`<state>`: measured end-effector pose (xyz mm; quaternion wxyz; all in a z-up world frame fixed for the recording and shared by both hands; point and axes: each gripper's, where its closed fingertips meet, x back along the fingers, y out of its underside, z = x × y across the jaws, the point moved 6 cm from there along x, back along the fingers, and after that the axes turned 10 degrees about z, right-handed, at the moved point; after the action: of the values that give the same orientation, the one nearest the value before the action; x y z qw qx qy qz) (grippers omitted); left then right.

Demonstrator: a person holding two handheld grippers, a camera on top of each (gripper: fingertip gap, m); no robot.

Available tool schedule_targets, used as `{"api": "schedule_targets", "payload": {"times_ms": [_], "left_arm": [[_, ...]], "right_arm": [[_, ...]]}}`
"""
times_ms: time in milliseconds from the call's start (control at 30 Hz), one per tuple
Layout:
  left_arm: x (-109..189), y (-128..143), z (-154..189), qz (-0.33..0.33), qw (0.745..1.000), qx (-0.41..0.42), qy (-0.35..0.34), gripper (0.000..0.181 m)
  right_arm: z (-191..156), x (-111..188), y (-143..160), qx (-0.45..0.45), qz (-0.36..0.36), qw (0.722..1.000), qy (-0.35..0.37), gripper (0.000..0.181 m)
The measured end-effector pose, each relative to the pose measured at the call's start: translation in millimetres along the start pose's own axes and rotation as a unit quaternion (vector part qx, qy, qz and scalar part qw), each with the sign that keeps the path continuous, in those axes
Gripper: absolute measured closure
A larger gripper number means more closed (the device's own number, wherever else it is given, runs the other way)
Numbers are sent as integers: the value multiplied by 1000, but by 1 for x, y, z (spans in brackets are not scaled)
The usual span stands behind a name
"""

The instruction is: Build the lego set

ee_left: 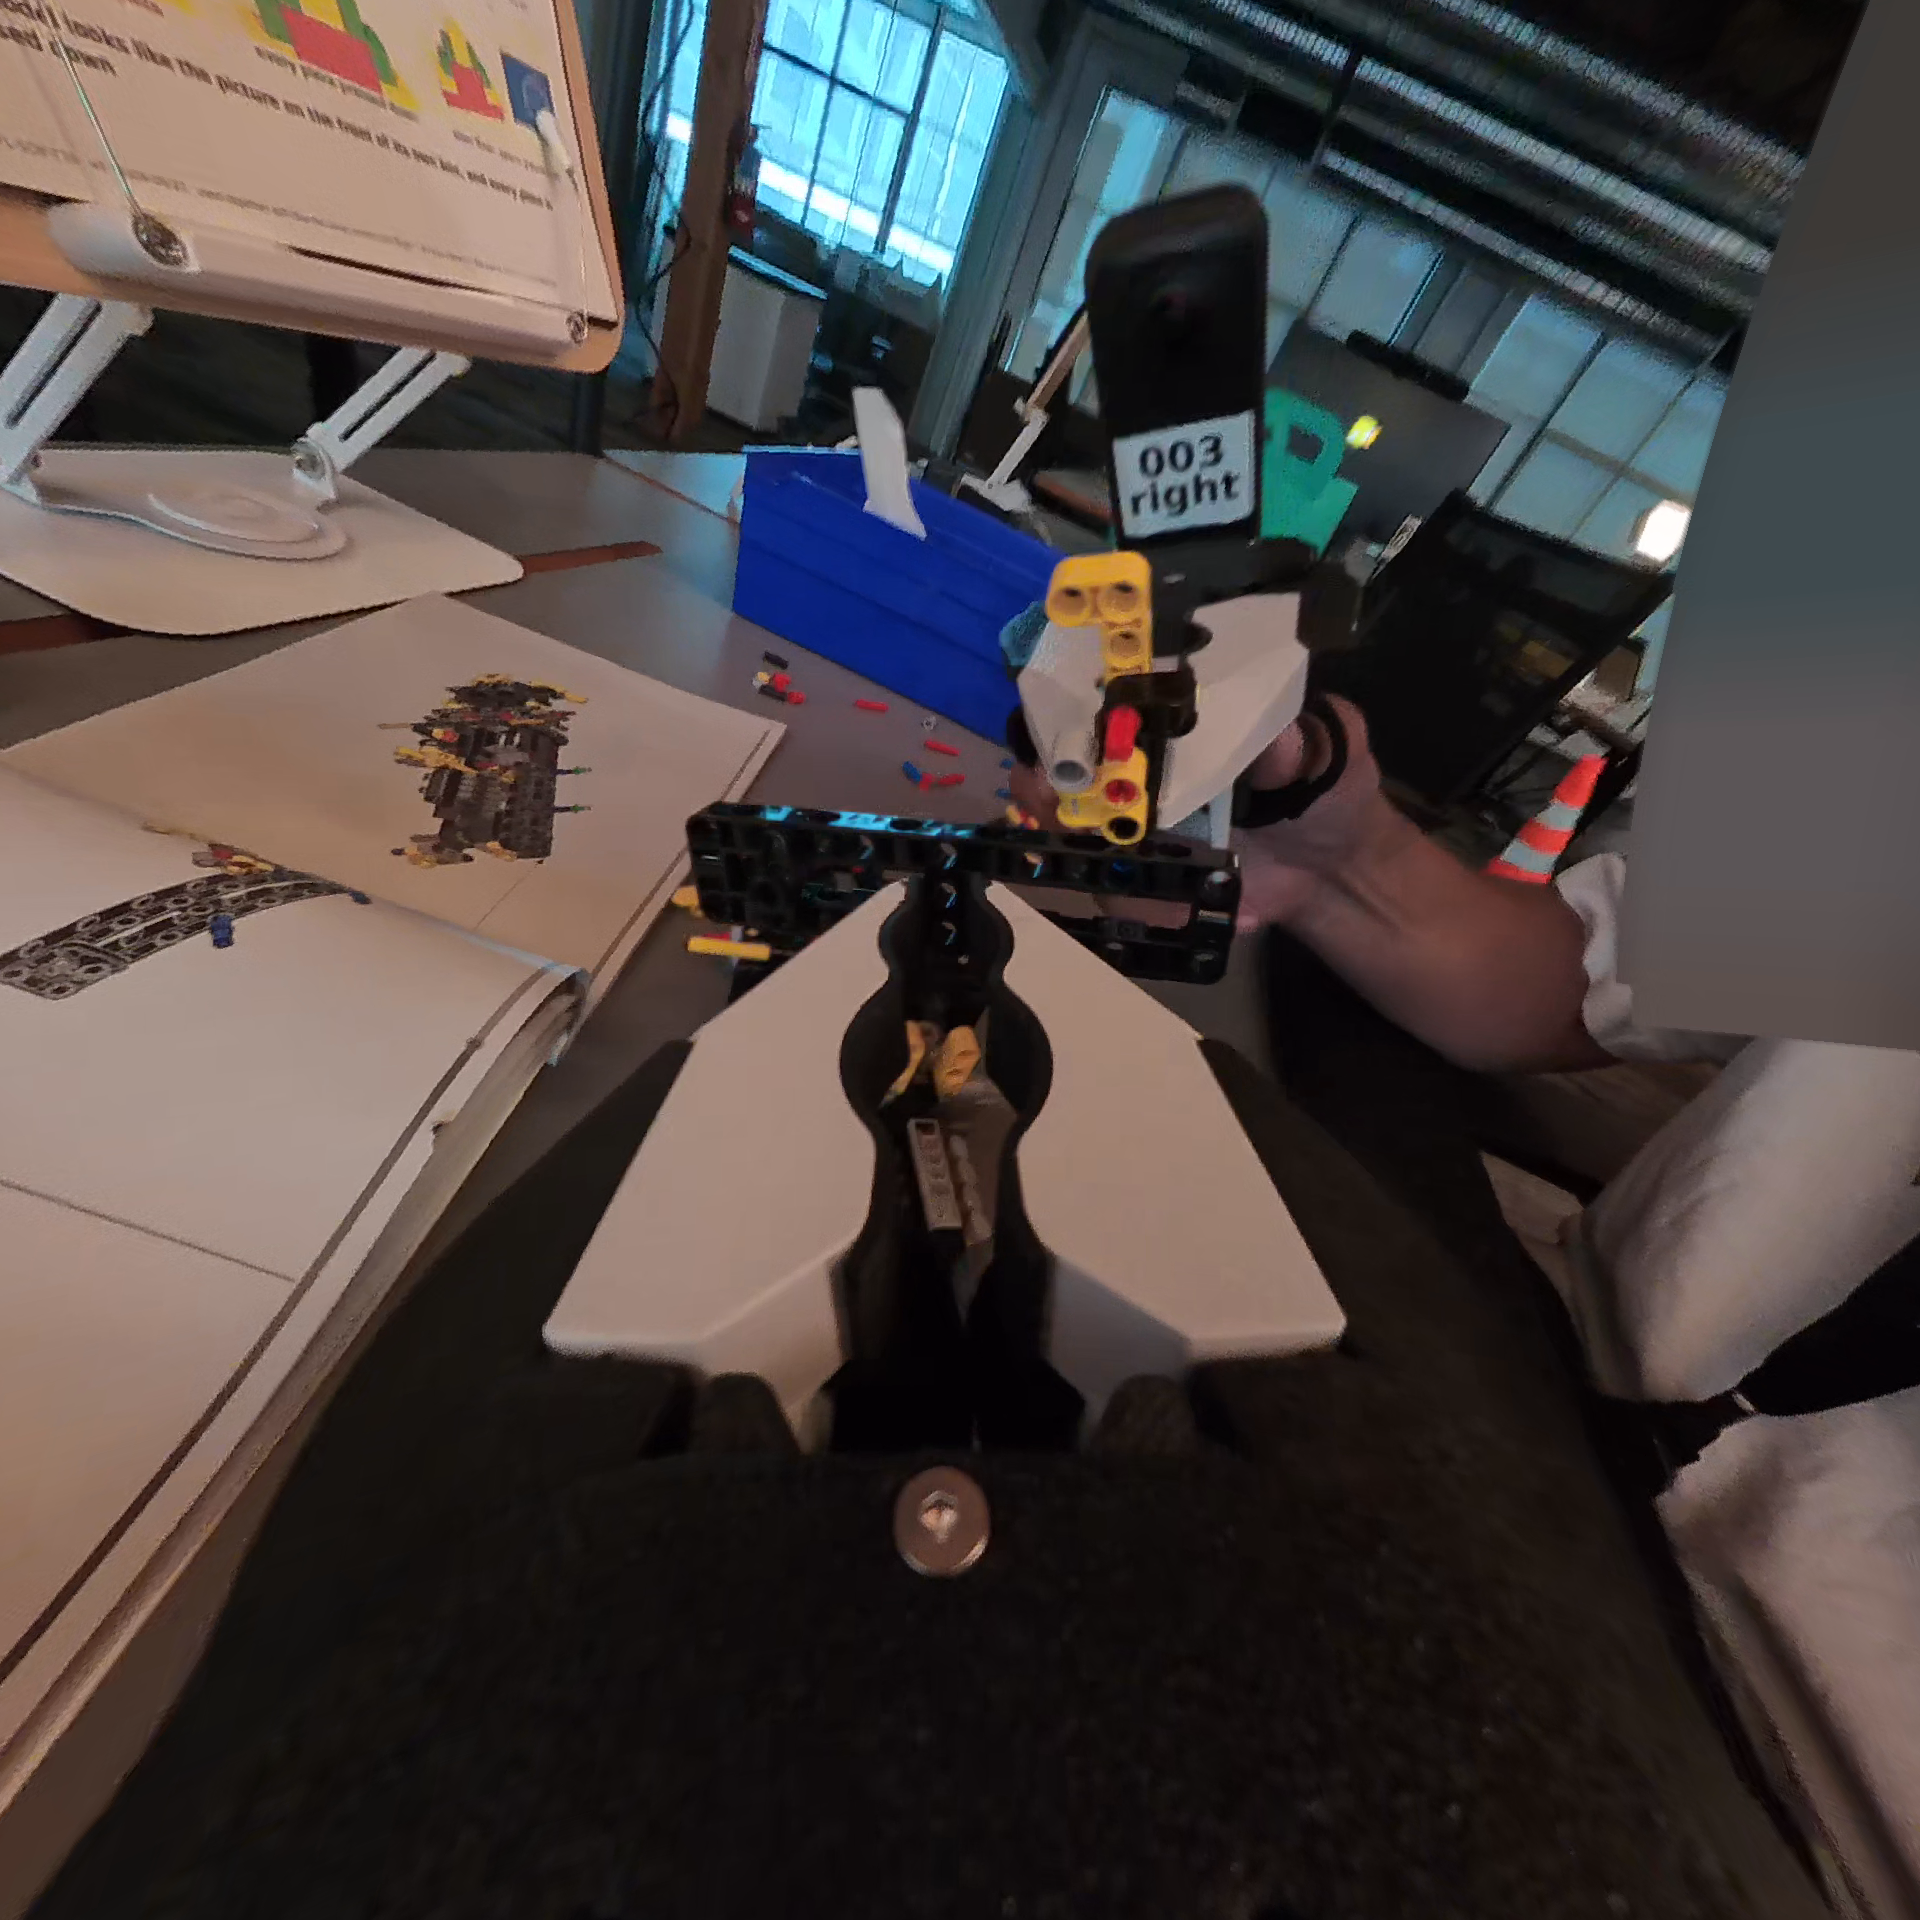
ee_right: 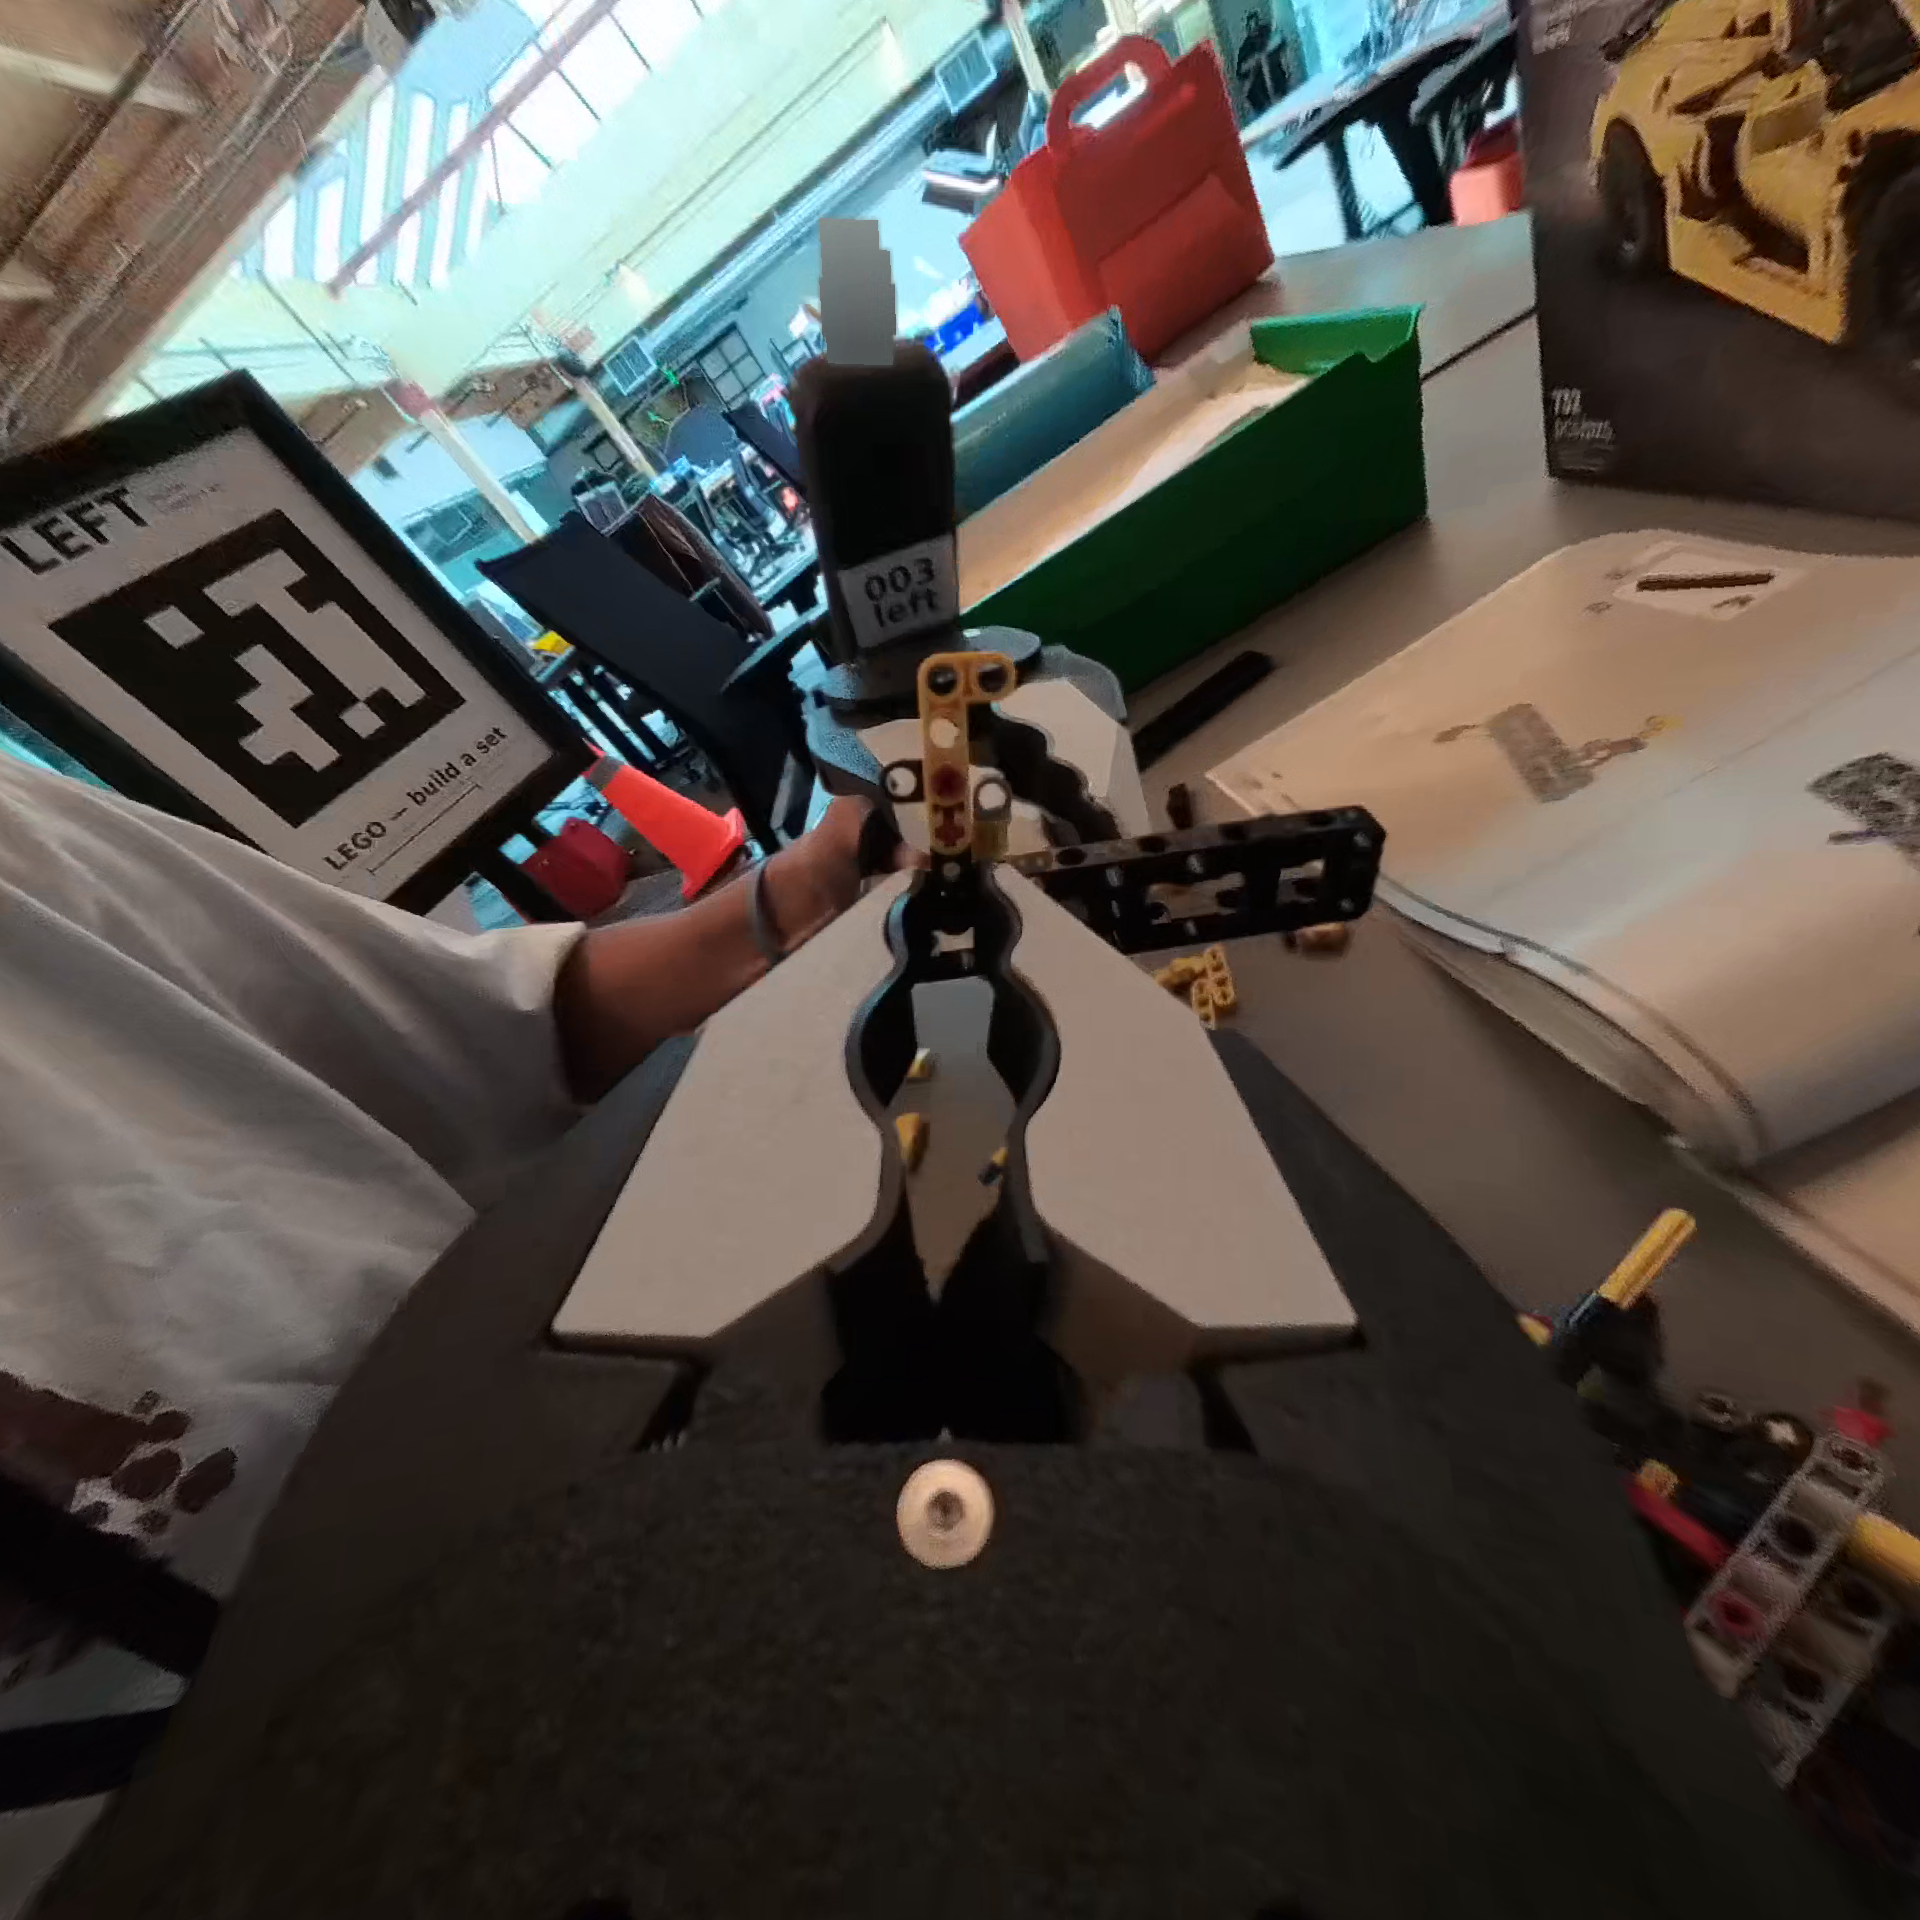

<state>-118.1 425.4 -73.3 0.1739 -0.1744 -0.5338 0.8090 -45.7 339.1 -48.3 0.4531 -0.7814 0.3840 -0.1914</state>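
My left gripper point(ee_left: 940, 883) is shut on a black rectangular Technic frame point(ee_left: 1091, 868) and holds it flat above the table. My right gripper point(ee_right: 951, 878) is shut on a yellow L-shaped beam point(ee_right: 951, 727) with red pins and a grey connector, held upright. In the left wrist view that yellow beam point(ee_left: 1117, 644) hangs just above the frame's right part, with the right gripper point(ee_left: 1132, 717) behind it. In the right wrist view the black frame point(ee_right: 1205, 878) sticks out to the right of the beam, and the left gripper point(ee_right: 997, 821) is behind it.
An open instruction book point(ee_left: 312, 935) lies at the left, also on the right in the right wrist view point(ee_right: 1610, 831). A blue bin point(ee_left: 883, 592), loose red and blue pins point(ee_left: 935, 764), a green tray point(ee_right: 1226, 520), a set box point(ee_right: 1725, 249) and a partial build point(ee_right: 1766, 1517) stand around. Only a small space, under 4 cm, lies between the two pairs of fingers. The open instruction book point(ee_left: 312, 935) lies around 15 centimetres away from my left fingertips. Look for it in the right wrist view point(ee_right: 1857, 897) too.
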Motion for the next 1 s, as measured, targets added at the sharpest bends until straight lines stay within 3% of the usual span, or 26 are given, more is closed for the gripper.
{"api": "schedule_targets", "payload": {"times_ms": [133,433,567,700,1000], "left_arm": [[0,-3,1,45,993,96,44,173],[0,-6,-1,114,978,167,43,173],[4,-12,2,102,988,111,29,173],[5,-12,2,61,996,56,17,173],[4,-6,0,4,1000,-8,-6,173]], "right_arm": [[-5,-3,-2,6,41,999,-29,175],[-9,-9,0,117,136,984,1,174],[-13,-11,1,140,126,982,11,174],[-11,-8,1,102,93,990,-2,175],[-8,-5,4,140,11,990,22,175]]}}
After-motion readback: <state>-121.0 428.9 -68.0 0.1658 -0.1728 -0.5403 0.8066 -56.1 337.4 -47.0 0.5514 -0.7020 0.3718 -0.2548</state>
